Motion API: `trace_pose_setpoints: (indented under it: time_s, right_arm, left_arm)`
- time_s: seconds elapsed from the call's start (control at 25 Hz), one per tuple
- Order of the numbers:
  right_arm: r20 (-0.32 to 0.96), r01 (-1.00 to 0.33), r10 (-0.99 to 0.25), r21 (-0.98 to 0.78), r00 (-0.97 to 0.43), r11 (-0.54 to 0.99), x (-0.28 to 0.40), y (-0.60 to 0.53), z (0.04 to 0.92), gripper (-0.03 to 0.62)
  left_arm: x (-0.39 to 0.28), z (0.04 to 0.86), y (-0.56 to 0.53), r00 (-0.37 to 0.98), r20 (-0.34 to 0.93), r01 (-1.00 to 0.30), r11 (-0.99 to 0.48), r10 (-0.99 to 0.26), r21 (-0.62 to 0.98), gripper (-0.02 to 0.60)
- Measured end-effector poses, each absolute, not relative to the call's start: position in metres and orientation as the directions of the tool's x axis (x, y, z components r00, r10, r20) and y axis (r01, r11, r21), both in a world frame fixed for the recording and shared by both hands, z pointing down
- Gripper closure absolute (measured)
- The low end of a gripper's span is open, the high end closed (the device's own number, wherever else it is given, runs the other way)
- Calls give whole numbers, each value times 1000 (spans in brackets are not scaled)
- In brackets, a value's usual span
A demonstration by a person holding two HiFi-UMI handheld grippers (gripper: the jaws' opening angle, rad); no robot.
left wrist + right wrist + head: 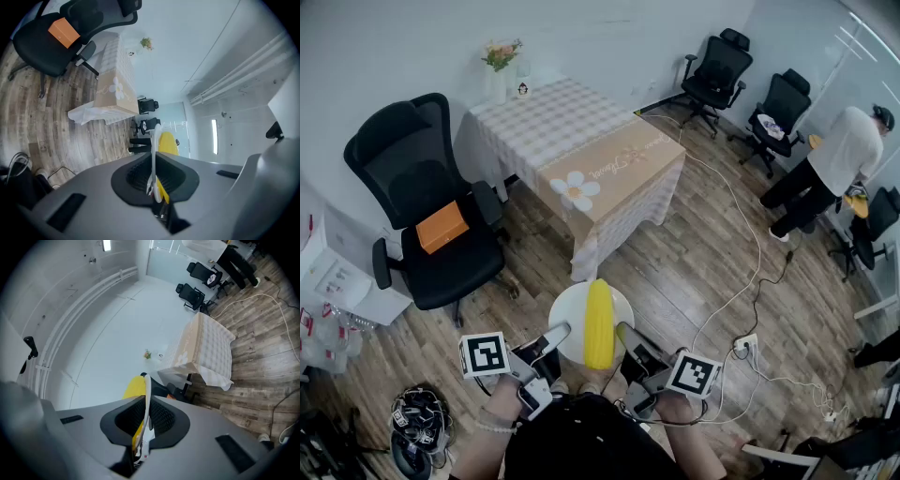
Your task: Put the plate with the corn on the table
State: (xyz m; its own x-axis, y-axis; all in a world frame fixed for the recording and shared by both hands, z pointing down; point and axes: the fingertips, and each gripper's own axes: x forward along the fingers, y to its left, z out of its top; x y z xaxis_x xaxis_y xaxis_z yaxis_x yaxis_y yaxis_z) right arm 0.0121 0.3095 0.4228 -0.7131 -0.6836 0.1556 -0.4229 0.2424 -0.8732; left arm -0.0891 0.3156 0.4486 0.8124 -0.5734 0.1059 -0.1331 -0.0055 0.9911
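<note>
Both grippers are closest, low in the head view, and they share one load. The left gripper has its jaws pressed onto the left rim of the white plate, and the right gripper pinches the right rim in the same way. In each gripper view the thin white rim runs straight between the two dark pads. I think this two-sided grip is chosen because the corn lies loose along the middle of the plate and would roll if the plate tipped. Both grippers point nearly level, which keeps it flat.

So the plate is in the air above the wooden floor, in front of the person's body and well apart from the table. The carrying step seems to be at its start.

On the table, a vase of flowers stands at the far left corner, and the near end with the daisy print looks free. A black office chair with an orange box on its seat stands just beside the left edge of the table. A white cable lies on the floor to the right. Neither seems to cross the direct way, but the cable could catch a foot. Another person bends over far to the right.
</note>
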Motion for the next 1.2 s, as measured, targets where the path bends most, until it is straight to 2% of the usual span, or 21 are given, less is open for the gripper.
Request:
trace_pose_setpoints:
  time_s: [1.2]
  right_arm:
    - [153,-431,-703,-871,-694,237,5,300,424,543]
  left_arm:
    - [-98,450,305,821,107,-142,-19,-561,990,554]
